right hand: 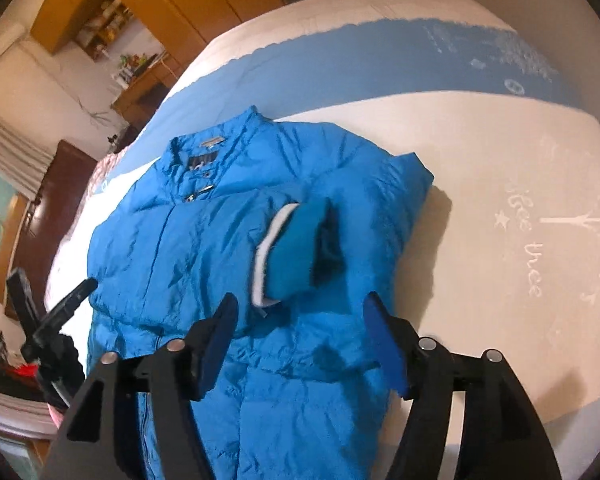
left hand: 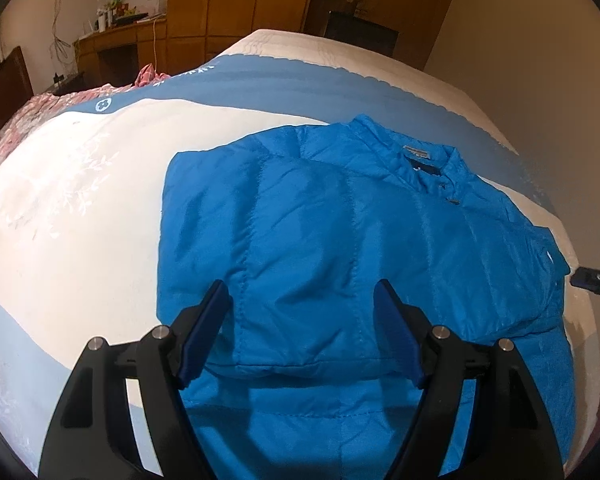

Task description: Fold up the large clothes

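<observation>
Now one blue jacket (left hand: 340,240) lies on the bed (left hand: 80,200), and two grippers, left gripper (left hand: 302,332) and right gripper (right hand: 300,340), both hover wide, holding nothing

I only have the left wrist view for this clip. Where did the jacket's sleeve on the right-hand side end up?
Observer: In the right wrist view the sleeve cuff lies folded across the jacket front.
Operator: What does the cuff look like?
Observer: It has a white band at its edge.
Operator: Is the right claw holding it?
Observer: No. The right claw is open, with nothing between its fingers.
Operator: Anything on the bedspread beside it?
Observer: Pale lettering and a star on the bedspread.
</observation>
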`<state>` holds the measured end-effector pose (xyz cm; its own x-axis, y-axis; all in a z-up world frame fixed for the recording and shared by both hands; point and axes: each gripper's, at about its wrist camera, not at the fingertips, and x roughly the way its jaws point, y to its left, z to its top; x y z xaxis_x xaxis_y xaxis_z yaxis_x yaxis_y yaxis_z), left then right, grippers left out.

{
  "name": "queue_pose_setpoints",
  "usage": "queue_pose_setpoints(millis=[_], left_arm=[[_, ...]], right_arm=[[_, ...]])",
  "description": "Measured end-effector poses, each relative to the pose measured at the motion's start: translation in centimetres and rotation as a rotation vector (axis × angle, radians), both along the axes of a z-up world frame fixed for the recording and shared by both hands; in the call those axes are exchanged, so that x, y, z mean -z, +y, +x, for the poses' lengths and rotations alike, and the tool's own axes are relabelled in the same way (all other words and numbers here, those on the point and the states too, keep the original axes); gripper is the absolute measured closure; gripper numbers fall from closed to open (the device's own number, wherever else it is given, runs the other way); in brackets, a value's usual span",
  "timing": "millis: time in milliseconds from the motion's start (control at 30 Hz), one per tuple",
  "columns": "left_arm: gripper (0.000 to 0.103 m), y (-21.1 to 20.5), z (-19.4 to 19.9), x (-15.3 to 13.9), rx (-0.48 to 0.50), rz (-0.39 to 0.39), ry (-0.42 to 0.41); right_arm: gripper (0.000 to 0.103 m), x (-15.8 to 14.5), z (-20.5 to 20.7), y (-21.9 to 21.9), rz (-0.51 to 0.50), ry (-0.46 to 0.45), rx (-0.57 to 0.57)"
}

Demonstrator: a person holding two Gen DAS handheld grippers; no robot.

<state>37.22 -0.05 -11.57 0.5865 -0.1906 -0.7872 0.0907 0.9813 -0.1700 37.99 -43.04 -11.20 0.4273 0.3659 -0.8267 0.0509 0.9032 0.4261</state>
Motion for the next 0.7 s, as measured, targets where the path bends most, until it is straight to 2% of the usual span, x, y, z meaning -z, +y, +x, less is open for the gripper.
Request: queue_pose_setpoints(millis=[67,100,133,233,300,433,533,700], left_arm=[[0.029,-0.4,0.0,0.3,0.008,0.016,0.003],[0.028,-0.5,0.1,0.5,0.01,0.026,0.003],[0.028,-0.7,0.1,0.6,0.011,0.041,0.002],[0.027,-0.7,0.2,0.9,0.013,0.058,0.003],[0.027,-0.7,0.2,1.0,0.015,0.058,0.002],[0.027,-0.6,0.3,1.1,0.008,0.053,0.007],[0.027,-0.6,0.4,1.2,0.008,0.058,0.01],[0.027,-0.7,0.2,1.2,0.008,0.071,0.007]], right_arm=[[0.037,0.9,0.9,0.2,0.011,0.021,0.0],[0.042,1.3,1.3,0.4,0.003,0.029,0.002],[0.056,1.6,1.8,0.7,-0.008,0.031,0.0],[0.087,1.9,2.1,1.0,-0.01,0.027,-0.008],[0.095,1.4,1.5,1.3,-0.024,0.002,-0.017],[0.097,1.0,0.1,0.7,-0.045,-0.001,-0.004],[0.097,2.2,-0.6,0.6,-0.059,0.04,-0.008],[0.095,2.9,-0.9,-0.3,-0.006,0.024,0.007]])
